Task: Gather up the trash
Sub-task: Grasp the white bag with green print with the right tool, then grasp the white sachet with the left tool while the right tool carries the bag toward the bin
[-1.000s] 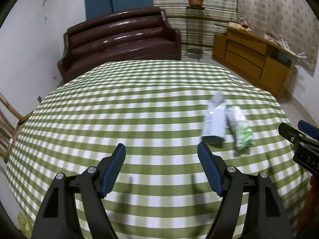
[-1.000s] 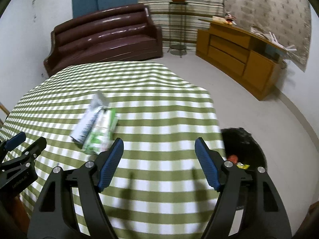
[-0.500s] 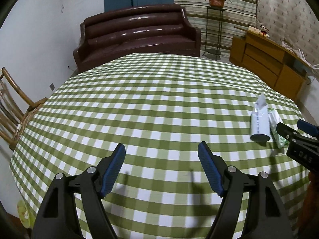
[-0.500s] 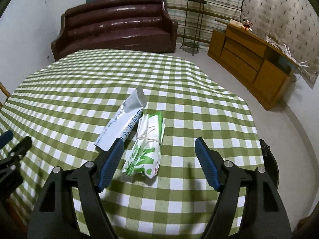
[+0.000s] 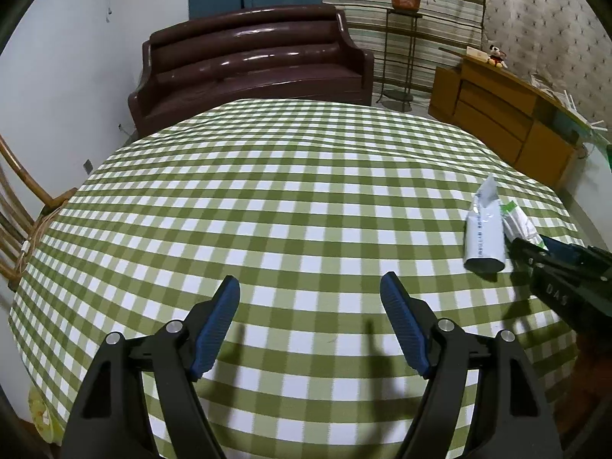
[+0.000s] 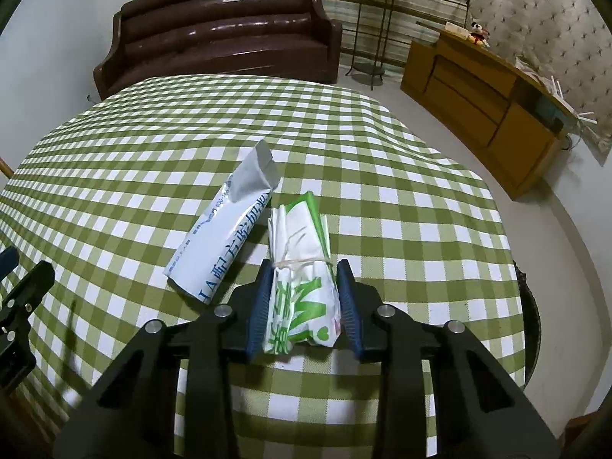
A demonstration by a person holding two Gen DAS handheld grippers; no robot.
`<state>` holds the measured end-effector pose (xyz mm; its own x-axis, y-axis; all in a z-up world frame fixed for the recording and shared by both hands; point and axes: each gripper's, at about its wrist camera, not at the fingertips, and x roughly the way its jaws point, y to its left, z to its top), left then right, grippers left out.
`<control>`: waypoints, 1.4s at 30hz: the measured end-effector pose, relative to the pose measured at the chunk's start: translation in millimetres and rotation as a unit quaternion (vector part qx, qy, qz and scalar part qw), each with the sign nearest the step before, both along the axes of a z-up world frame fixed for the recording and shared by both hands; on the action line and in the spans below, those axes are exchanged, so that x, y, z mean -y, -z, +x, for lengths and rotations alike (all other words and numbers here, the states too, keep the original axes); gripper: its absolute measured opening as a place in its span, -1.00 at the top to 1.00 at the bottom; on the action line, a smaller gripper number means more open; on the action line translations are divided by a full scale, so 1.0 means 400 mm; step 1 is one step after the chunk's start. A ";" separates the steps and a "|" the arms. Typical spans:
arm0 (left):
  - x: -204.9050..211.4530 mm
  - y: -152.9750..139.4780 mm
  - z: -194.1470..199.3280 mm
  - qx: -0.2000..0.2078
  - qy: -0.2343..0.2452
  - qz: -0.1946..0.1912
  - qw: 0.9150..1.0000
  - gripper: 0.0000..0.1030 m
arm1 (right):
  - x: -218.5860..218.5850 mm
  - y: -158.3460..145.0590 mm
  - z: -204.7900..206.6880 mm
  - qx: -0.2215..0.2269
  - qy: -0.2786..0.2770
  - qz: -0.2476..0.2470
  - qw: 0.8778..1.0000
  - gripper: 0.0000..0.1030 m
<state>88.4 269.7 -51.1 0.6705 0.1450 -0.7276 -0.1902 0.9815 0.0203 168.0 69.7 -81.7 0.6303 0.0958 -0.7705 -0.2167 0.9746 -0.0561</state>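
Note:
A green-and-white plastic bundle (image 6: pixel 302 229) tied with string lies on the green checked tablecloth (image 6: pixel 401 229) near the right edge. My right gripper (image 6: pixel 305 266) straddles its near end, jaws closing, blue pads touching both sides. A white pouch with blue print (image 6: pixel 225 237) lies just left of the bundle, touching it. In the left wrist view the pouch (image 5: pixel 484 233) and bundle (image 5: pixel 520 222) sit far right, with the right gripper (image 5: pixel 535 248) on them. My left gripper (image 5: pixel 310 287) hovers open over bare cloth, nothing between its fingers.
A brown sofa (image 5: pixel 248 65) stands behind the table, a wooden cabinet (image 5: pixel 497 114) and a plant stand (image 5: pixel 401 38) at the back right. A wicker chair (image 5: pixel 23 229) is at the left edge. A dark bin (image 6: pixel 529 306) sits on the floor right of the table.
My right gripper advanced over the bundle and its jaws narrowed from wide apart onto it. In the left wrist view the trash slid towards the right edge.

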 end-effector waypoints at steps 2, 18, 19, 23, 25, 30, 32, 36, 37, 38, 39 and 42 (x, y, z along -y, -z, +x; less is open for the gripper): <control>0.012 0.001 0.003 -0.001 0.005 -0.002 1.000 -0.43 | 0.016 0.004 -0.010 0.001 0.005 0.004 1.000 0.37; 0.175 -0.001 0.064 -0.009 0.068 0.000 0.998 -0.44 | 0.258 -0.033 -0.121 0.043 0.064 0.016 0.997 0.37; 0.185 -0.001 0.069 -0.011 0.071 0.000 0.997 -0.44 | 0.277 -0.037 -0.129 0.046 0.069 0.015 0.996 0.37; 0.225 -0.001 0.096 -0.013 0.081 0.004 0.997 -0.45 | 0.339 -0.044 -0.152 0.057 0.090 0.005 0.994 0.37; 0.242 -0.001 0.105 -0.014 0.085 0.008 0.996 -0.45 | 0.372 -0.044 -0.164 0.056 0.100 0.004 0.993 0.37; 0.279 0.004 0.136 -0.017 0.089 0.021 0.996 -0.48 | 0.456 -0.043 -0.185 0.054 0.127 -0.003 0.990 0.37; 0.292 0.007 0.151 -0.020 0.089 0.025 0.996 -0.48 | 0.484 -0.040 -0.191 0.052 0.134 -0.003 0.990 0.37; 0.304 0.013 0.169 -0.023 0.087 0.034 0.995 -0.48 | 0.515 -0.028 -0.192 0.044 0.138 -0.004 0.989 0.37; 0.304 0.015 0.177 -0.025 0.087 0.034 0.995 -0.48 | 0.514 -0.029 -0.188 0.043 0.139 -0.004 0.989 0.37; 0.305 0.014 0.183 -0.027 0.086 0.033 0.995 -0.48 | 0.523 -0.026 -0.187 0.042 0.140 -0.003 0.989 0.37; 0.305 0.014 0.190 -0.029 0.083 0.032 0.996 -0.48 | 0.530 -0.025 -0.186 0.041 0.141 -0.001 0.989 0.37; 0.304 0.018 0.209 -0.035 0.080 0.030 0.996 -0.48 | 0.546 -0.023 -0.185 0.040 0.143 0.002 0.989 0.37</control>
<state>172.1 148.1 -58.3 0.6364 0.0852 -0.7666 -0.0271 0.9957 0.0881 94.1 -148.8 -72.4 0.6902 -0.0926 -0.7177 0.0736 0.9956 -0.0576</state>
